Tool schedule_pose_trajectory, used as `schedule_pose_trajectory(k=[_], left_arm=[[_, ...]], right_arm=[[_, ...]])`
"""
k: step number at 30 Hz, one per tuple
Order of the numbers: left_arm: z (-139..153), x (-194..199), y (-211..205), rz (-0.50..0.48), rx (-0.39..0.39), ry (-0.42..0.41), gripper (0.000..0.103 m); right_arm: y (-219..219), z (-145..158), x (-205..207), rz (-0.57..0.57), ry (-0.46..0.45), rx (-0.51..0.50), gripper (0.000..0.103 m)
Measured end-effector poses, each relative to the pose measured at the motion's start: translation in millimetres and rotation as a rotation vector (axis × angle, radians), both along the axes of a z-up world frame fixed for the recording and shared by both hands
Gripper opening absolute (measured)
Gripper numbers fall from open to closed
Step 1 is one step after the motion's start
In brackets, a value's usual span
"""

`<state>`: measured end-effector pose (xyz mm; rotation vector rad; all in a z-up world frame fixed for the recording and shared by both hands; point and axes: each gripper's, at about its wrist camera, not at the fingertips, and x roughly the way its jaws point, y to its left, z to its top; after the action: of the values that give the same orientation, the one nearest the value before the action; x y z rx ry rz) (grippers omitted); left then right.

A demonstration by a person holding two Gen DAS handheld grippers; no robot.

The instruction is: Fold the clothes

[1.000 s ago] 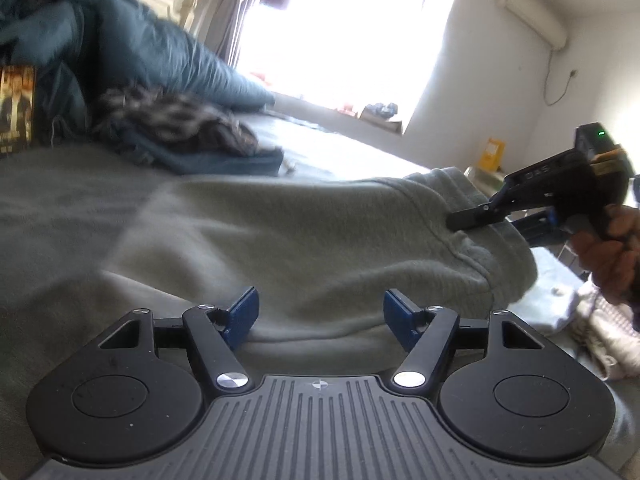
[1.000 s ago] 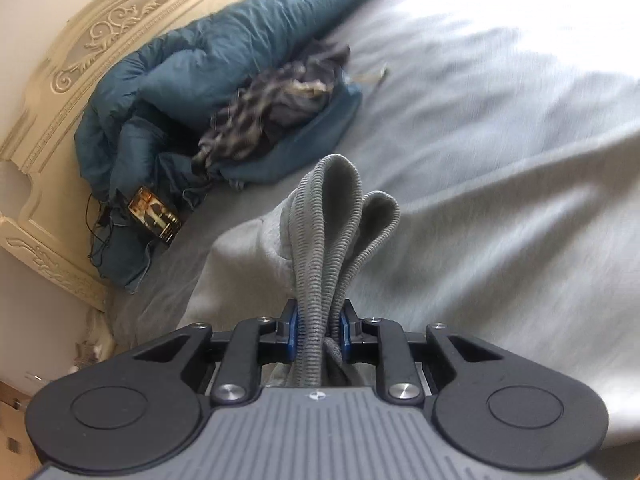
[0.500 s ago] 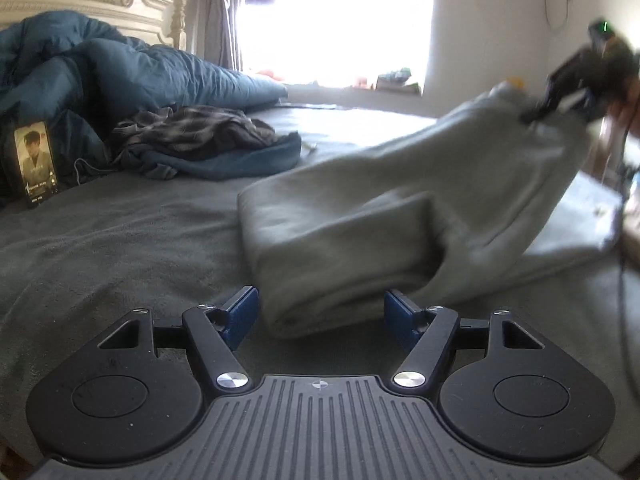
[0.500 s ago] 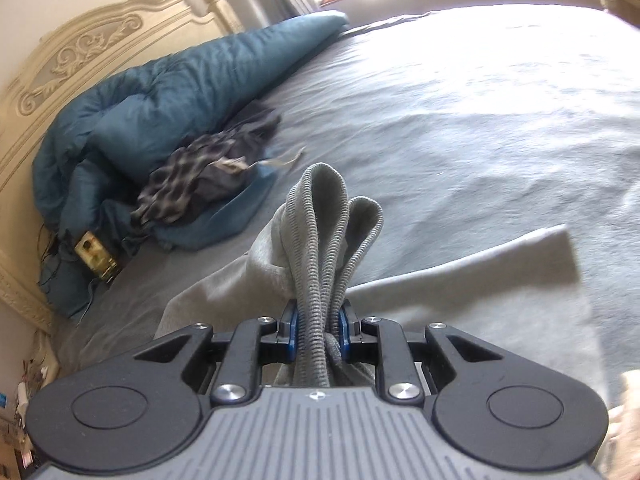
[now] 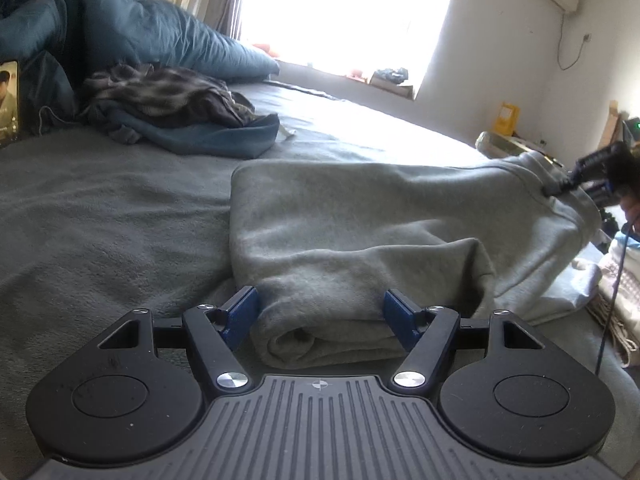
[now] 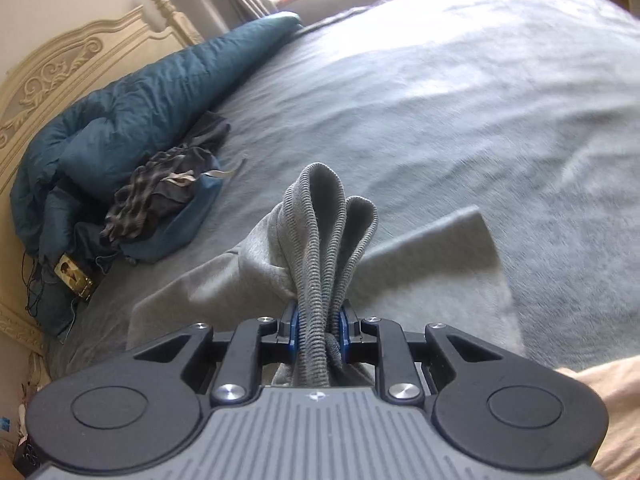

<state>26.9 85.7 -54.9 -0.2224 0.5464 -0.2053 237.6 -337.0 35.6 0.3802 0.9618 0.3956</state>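
Grey sweatshirt [image 5: 360,216] lies on the bed [image 5: 100,208], part-folded, its near edge rolled into a thick fold right in front of the left gripper [image 5: 320,314]. L fingers are apart – blue pads [image 5: 242,312] either side of that rolled fold, the right-hand pad touching or just beside the cloth, the left-hand one just clear of it; no squeeze visible. Right gripper [image 6: 319,330] is clamped on the sweatshirt's ribbed hem [image 6: 320,216] – bunched loops of rib stick up past the fingertips, pads pressed tight against the cloth on both sides. In the left wrist view the R gripper [image 5: 560,188] shows at the far right corner of the sweatshirt, that corner lifted off the bed, cloth sagging from it down to the flat part.

Rel. to the sweatshirt: pile of dark checked clothes [image 6: 160,196] on a teal garment [image 5: 216,138] sits beyond its far-left corner, apart from it. Blue duvet [image 6: 132,120] heaped behind that pile, against the carved headboard [image 6: 52,76]. Phone [image 6: 74,276] w/ lit screen propped at the duvet's foot, well left of the sweatshirt. Bright window [image 5: 344,12] beyond the sweatshirt, past the bed's far side. Pale clothes [image 5: 616,280] stacked just off its right end.
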Motion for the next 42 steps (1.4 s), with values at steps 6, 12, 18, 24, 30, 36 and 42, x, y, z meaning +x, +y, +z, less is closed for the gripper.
schedule_pose_trajectory(k=[6,12,18,24,30,36,42], left_arm=[[-3,9,1,0.002,-0.042,0.026,0.070],[-4,15,1,-0.005,-0.063,0.034,0.070],[-3,18,-2,-0.011,-0.057,0.037,0.070],[-2,18,-2,-0.021,-0.076,0.039,0.070],[2,15,8,-0.028,-0.139,0.038,0.070],[1,6,16,-0.017,-0.184,0.023,0.070],[2,-6,31,0.013,-0.202,0.009,0.070]], right_arm=[[-19,-14,5,-0.008,0.027,0.029,0.021],[-39,-20,7,-0.038,0.031,0.047,0.021],[-54,-49,16,-0.060,0.068,0.060,0.021],[-62,-81,20,-0.069,0.077,0.005,0.030],[-62,-43,0,-0.111,-0.013,-0.115,0.041],[-17,12,-42,0.001,-0.218,-0.234,0.039],[10,-57,-56,0.055,-0.141,-0.424,0.029]])
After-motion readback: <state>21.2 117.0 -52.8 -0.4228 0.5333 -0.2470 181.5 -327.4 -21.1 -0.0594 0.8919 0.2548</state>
